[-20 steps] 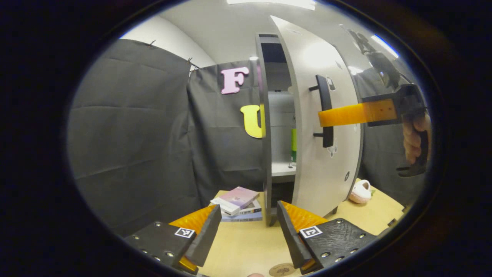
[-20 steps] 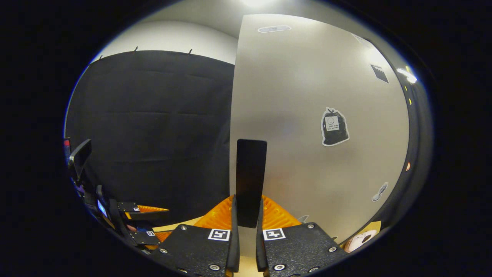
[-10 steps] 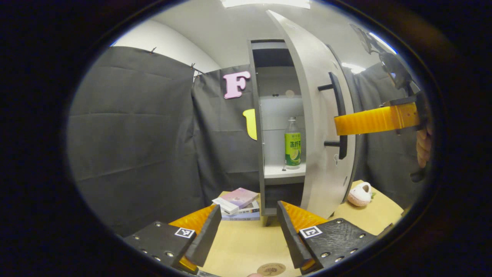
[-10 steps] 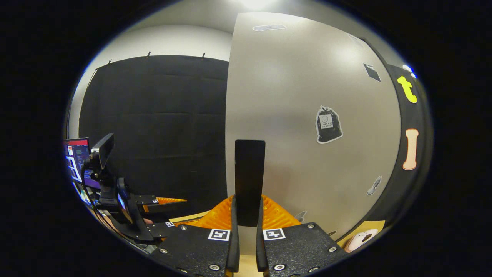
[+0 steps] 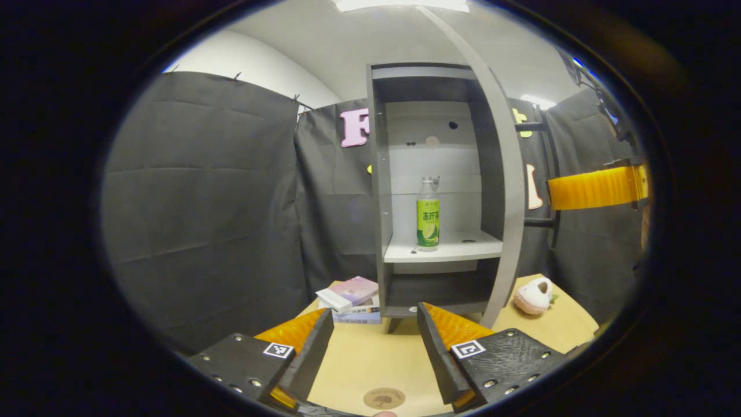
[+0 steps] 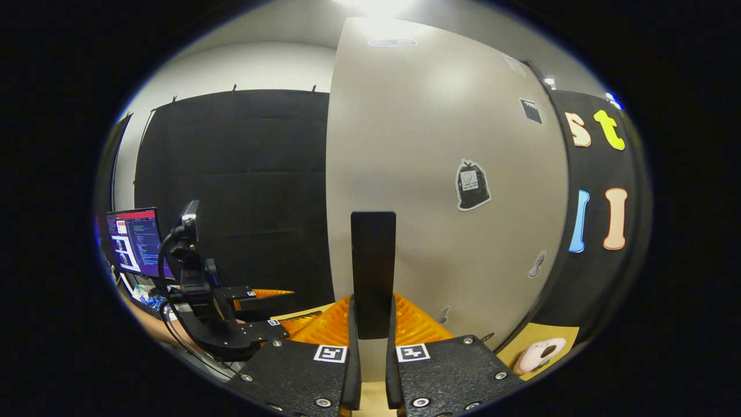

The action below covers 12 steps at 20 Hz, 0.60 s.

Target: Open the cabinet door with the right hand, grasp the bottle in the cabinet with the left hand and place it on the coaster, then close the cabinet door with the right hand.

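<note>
Bottle [image 5: 428,214] stands upright on the middle shelf [image 5: 457,250] of the cabinet [image 5: 379,191], toward the shelf's left side, green label facing out. Nothing touches it.

Near to far, left gripper view: left hand-held gripper [image 5: 375,347] hangs low over the counter [image 5: 370,359], jaws spread wide with nothing between them. The round coaster [image 5: 384,398] lies flat on the counter in the gap between its fingers, bare. Beyond that, a small stack of books [image 5: 352,296] sits on the counter just left of the cabinet base. A pink slipper [image 5: 534,295] lies on the counter to the right of the cabinet. The cabinet door [image 5: 505,191] is swung out and seen edge-on, so the shelf interior is exposed. One orange finger [image 5: 596,186] of the right hand-held gripper shows behind the door edge at handle height.

Right gripper view: right hand-held gripper [image 6: 373,324] is clamped on the black door handle [image 6: 373,272], both fingers pressing its sides, narrow gap. The door's outer face fills the middle, with a few stickers [image 6: 473,184] on it. The left hand-held gripper shows lower left with a monitor [image 6: 136,240] behind it. The slipper shows lower right.
</note>
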### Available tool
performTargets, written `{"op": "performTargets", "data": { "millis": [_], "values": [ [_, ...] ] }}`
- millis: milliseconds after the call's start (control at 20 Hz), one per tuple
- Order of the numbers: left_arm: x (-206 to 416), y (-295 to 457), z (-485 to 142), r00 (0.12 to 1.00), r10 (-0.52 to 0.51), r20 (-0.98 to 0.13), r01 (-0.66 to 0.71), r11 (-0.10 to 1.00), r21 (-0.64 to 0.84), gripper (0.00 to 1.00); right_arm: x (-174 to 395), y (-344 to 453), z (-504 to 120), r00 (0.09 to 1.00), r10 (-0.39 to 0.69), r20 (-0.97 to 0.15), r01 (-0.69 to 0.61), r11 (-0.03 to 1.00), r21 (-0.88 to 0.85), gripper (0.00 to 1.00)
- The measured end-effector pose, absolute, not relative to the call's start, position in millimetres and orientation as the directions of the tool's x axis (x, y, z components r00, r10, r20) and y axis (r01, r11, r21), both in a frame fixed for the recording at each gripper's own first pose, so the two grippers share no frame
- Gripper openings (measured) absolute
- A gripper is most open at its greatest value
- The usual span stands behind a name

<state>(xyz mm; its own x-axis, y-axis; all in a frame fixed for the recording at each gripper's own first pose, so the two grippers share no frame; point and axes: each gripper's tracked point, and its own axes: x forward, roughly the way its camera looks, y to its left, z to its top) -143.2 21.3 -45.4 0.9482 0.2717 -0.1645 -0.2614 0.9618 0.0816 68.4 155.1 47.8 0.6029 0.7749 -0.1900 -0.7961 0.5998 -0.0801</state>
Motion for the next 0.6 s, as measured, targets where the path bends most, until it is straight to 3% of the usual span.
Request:
{"op": "performTargets", "data": {
  "millis": [350,600],
  "values": [
    [-131.1,-23.9,-56.0,0.961,0.213,-0.179,-0.203,0.976,0.073,0.86,46.4,126.6,53.4,0.653,0.737,-0.174,-0.751,0.659,-0.031,0.16],
    [-122.9,-32.4,-63.8,0.960,0.200,-0.196,-0.193,0.980,0.052,0.86,32.1,119.2,55.8,0.723,0.670,-0.169,-0.685,0.727,-0.047,0.11]
  ]
}}
